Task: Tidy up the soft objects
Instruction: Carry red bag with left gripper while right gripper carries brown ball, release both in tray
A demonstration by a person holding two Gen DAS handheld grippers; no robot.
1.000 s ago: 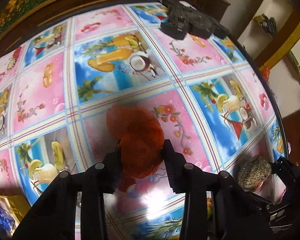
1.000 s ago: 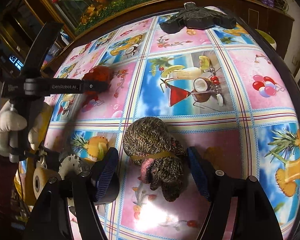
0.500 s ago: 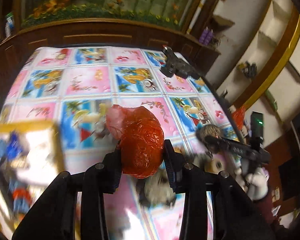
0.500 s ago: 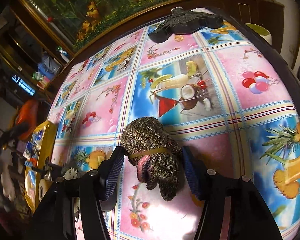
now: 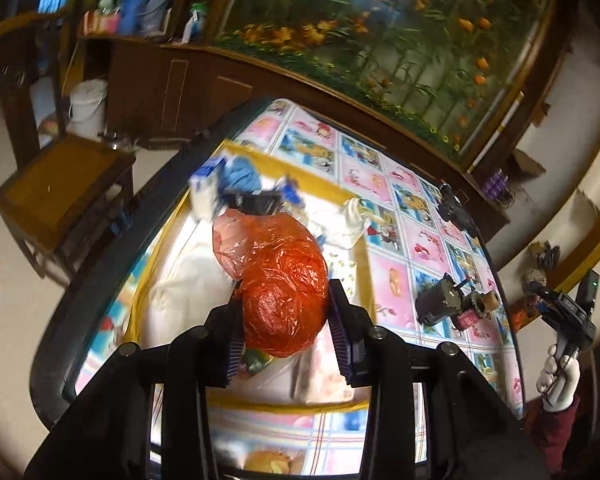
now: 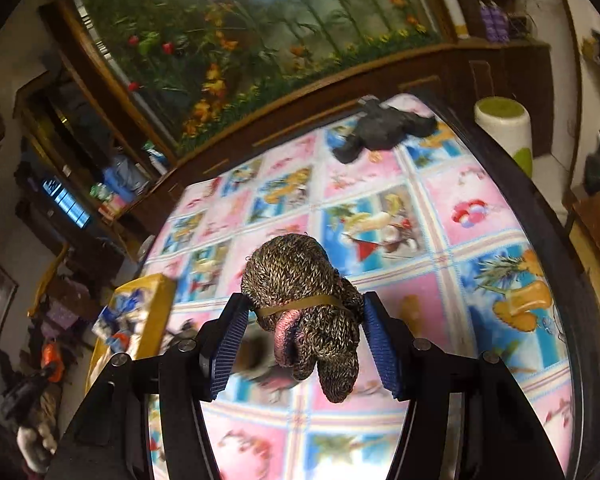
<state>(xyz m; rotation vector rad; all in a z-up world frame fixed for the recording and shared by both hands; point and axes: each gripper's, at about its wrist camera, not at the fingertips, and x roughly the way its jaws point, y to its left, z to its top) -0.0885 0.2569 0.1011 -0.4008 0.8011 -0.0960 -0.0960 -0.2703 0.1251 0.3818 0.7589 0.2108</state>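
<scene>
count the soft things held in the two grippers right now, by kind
crumpled orange plastic bag: 1, in the left gripper
knitted brown bundle with a rubber band: 1, in the right gripper
total: 2

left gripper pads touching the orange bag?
Touching. Left wrist view: both pads of the left gripper press the crumpled orange bag, no gap, held above the yellow-rimmed box.

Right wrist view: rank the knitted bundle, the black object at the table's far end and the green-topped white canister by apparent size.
1. Knitted bundle, though it sits nearest the camera.
2. Black object and canister look similar; I won't rank them.
</scene>
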